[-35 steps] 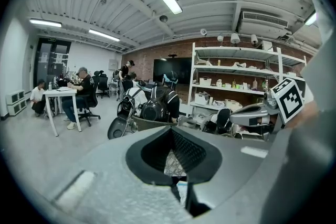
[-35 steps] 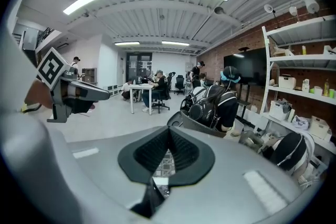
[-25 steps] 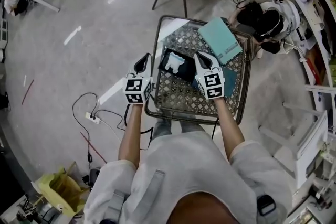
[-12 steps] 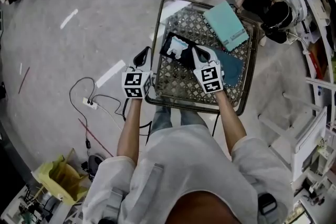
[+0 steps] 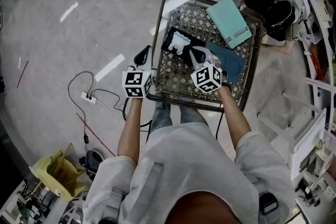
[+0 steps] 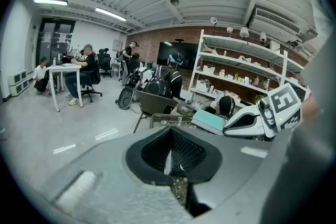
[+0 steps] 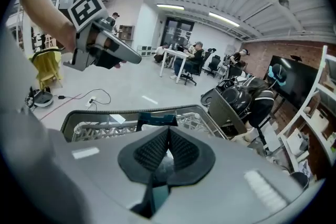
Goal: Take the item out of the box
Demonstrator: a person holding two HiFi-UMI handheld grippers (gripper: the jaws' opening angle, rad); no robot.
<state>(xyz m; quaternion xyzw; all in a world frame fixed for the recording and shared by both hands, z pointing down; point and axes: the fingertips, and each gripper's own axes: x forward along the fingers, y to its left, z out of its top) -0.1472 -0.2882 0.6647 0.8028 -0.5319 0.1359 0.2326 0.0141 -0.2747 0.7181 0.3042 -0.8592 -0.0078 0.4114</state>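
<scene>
Inside the wire basket point(image 5: 157, 55), the right gripper point(image 5: 196, 52), jaws pressed together, hides a corner of the dark item point(image 5: 176, 42); outside the basket's left rim, the left gripper point(image 5: 141, 54) is likewise closed.

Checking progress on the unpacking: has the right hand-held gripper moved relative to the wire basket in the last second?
Yes. The right hand-held gripper has rolled, and its marker cube sits nearer the wire basket's near rim than before.

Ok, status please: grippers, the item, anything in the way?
Left gripper shut, outside the basket. Right gripper shut, above the box. Item in box, not gripped. Nothing seen in the way.
</scene>
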